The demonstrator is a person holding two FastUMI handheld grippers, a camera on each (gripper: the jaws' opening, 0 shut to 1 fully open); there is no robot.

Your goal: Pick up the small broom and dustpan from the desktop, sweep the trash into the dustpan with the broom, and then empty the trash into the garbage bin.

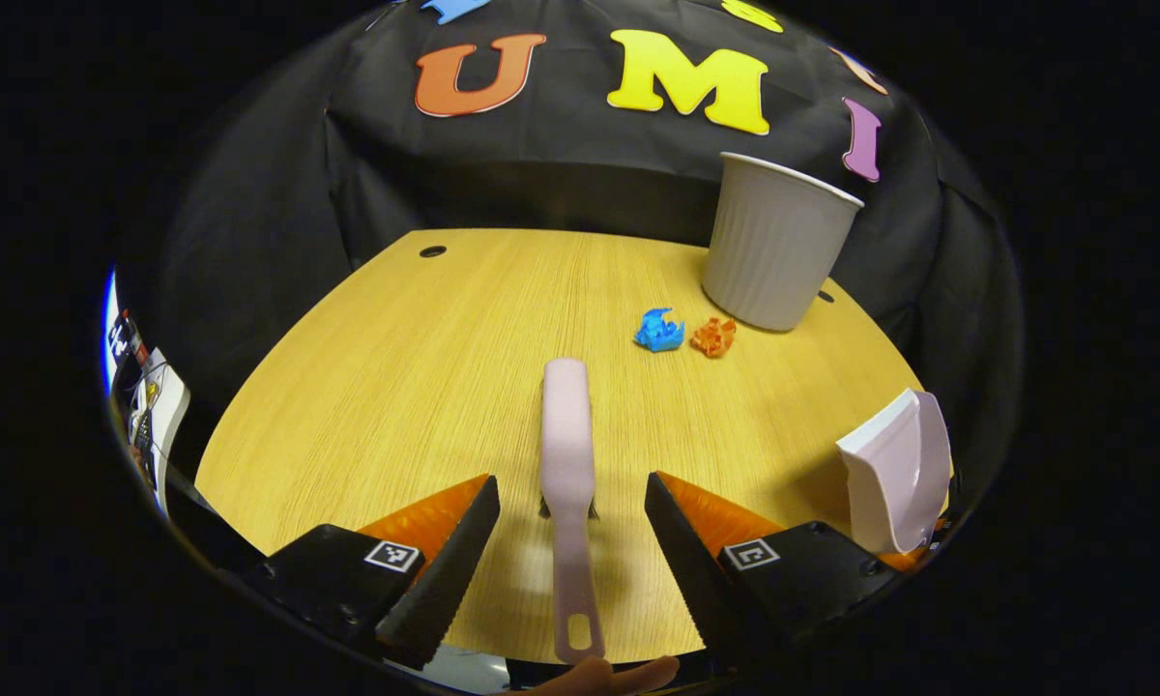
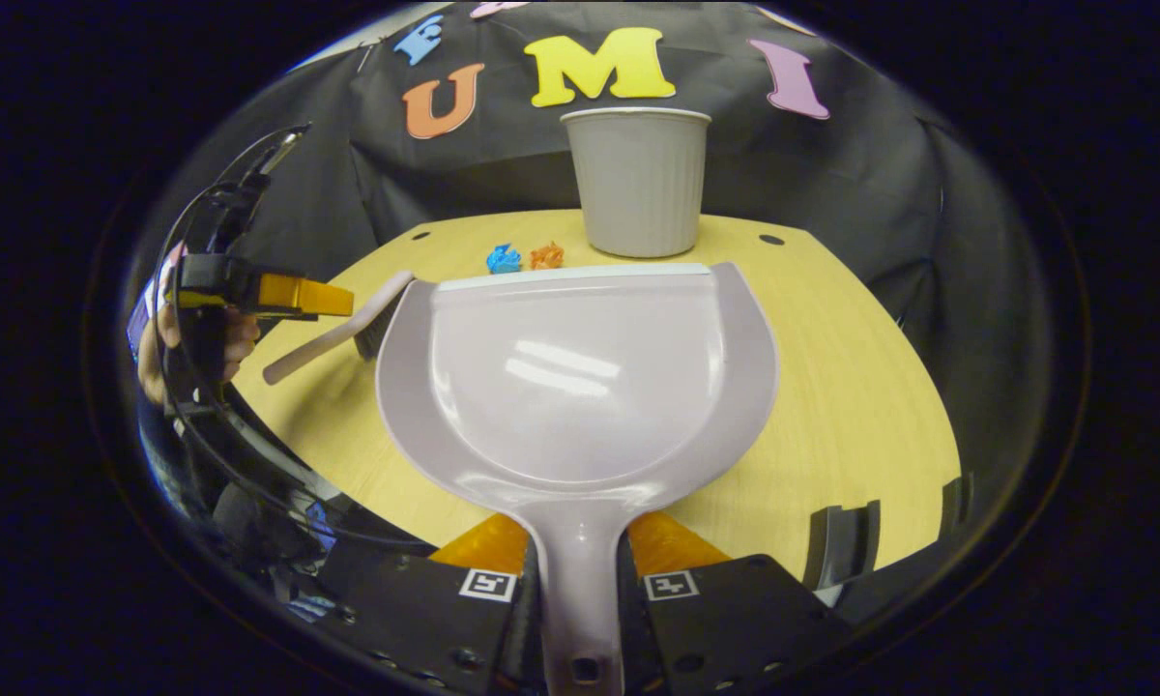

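A pale pink broom lies flat on the wooden table, its handle pointing at me. My left gripper stands open, one finger on each side of the handle and neither touching it. My right gripper is shut on the handle of the pale dustpan, whose front lip points at the trash. A blue paper wad and an orange one lie just in front of the grey garbage bin. In the left gripper view the dustpan is tilted up at the table's right edge.
The bin stands upright at the table's far right, close to the booth wall. A hand holds the left gripper above the broom. Cables and gear hang off the table's left side. A dark slotted piece sits at the near right edge.
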